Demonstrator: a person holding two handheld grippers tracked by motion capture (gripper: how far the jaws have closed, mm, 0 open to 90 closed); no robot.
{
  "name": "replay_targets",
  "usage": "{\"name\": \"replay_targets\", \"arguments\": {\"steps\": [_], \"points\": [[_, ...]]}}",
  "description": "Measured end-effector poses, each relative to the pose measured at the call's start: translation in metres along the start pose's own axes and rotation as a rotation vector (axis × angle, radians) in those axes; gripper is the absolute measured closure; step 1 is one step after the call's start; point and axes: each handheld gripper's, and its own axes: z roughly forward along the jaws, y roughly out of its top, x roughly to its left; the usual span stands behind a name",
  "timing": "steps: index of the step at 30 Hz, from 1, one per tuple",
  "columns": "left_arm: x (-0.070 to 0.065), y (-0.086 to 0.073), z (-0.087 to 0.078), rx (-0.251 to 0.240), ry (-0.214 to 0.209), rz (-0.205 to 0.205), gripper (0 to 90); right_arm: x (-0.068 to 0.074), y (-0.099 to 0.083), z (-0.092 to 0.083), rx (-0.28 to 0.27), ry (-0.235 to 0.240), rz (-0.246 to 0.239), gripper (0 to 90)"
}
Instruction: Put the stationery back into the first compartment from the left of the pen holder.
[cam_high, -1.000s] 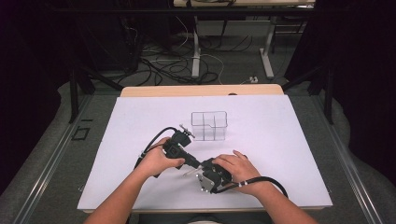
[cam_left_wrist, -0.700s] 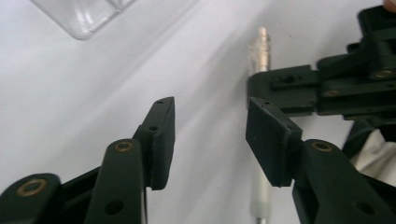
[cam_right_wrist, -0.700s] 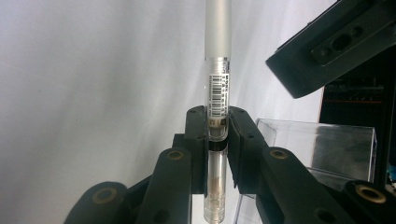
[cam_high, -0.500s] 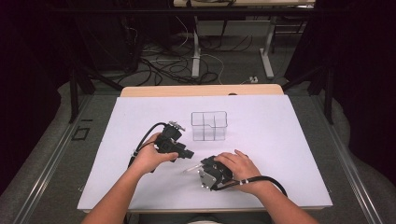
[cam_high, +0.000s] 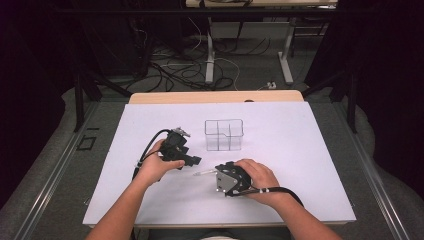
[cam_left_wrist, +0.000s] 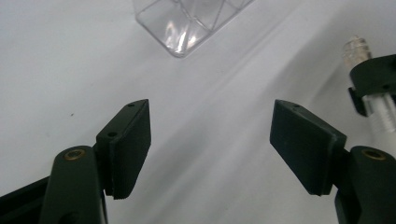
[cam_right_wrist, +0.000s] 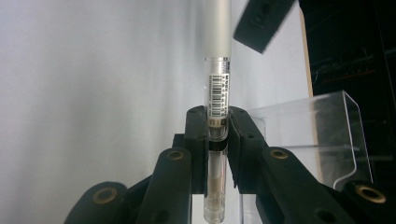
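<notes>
My right gripper (cam_right_wrist: 217, 135) clamps the pen (cam_right_wrist: 216, 84) low over the table, my left gripper (cam_left_wrist: 210, 149) has just opened empty, so next comes lifting it to the clear organizer (cam_high: 223, 134).

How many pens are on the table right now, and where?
1. The single pen is clamped between the jaws of the right gripper, near the table's front middle, just in front of the clear organizer. None shows inside the organizer's compartments.
</notes>
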Motion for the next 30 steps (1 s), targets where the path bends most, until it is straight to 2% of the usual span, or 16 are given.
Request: {"name": "replay_targets", "arguments": {"steps": [2,3,4,7,8,10,11,14,15,16,20,22,25,26,30], "points": [[0.003,-0.001,-0.002,-0.004,-0.001,-0.017,29.3,-0.005,-0.003,0.0,-0.021,0.004,0.03,79.3],[0.005,-0.001,-0.002,-0.009,0.001,-0.014,29.5,-0.007,-0.004,-0.001,-0.023,0.005,0.061,79.3],[0.005,-0.002,-0.002,-0.021,0.001,-0.029,29.4,-0.009,-0.005,-0.001,-0.026,-0.004,0.093,79.3],[0.008,-0.002,-0.005,-0.026,0.0,-0.039,29.2,-0.017,-0.009,-0.003,-0.04,-0.003,0.138,79.3],[0.009,-0.002,-0.005,-0.031,0.006,-0.036,29.0,-0.017,-0.009,-0.002,-0.056,-0.013,0.211,79.3],[0.01,-0.004,-0.006,-0.036,0.018,-0.071,28.9,-0.022,-0.012,-0.001,-0.071,-0.019,0.256,79.3],[0.013,-0.003,-0.007,-0.033,0.026,-0.05,28.3,-0.024,-0.014,-0.001,-0.075,-0.022,0.273,79.3],[0.014,-0.005,-0.009,-0.043,0.036,-0.091,26.4,-0.03,-0.018,0.0,-0.095,-0.012,0.356,79.3],[0.016,-0.005,-0.01,-0.04,0.043,-0.085,25.6,-0.032,-0.019,0.0,-0.101,-0.012,0.377,79.3],[0.016,-0.006,-0.01,-0.047,0.045,-0.109,25.3,-0.033,-0.02,0.001,-0.105,-0.006,0.402,79.3],[0.018,-0.006,-0.012,-0.073,0.077,-0.103,21.4,-0.04,-0.025,0.004,-0.132,-0.005,0.497,79.3],[0.019,-0.006,-0.012,-0.09,0.078,-0.097,18.6,-0.045,-0.026,0.004,-0.149,0.0,0.54,79.3],[0.019,-0.006,-0.013,-0.103,0.077,-0.111,16.1,-0.051,-0.027,0.004,-0.173,0.0,0.602,79.3],[0.021,-0.006,-0.014,-0.108,0.08,-0.099,15.7,-0.054,-0.027,0.005,-0.183,0.0,0.616,79.3],[0.024,-0.006,-0.016,-0.123,0.101,-0.12,11.8,-0.063,-0.027,0.005,-0.222,-0.001,0.693,79.3]]}}
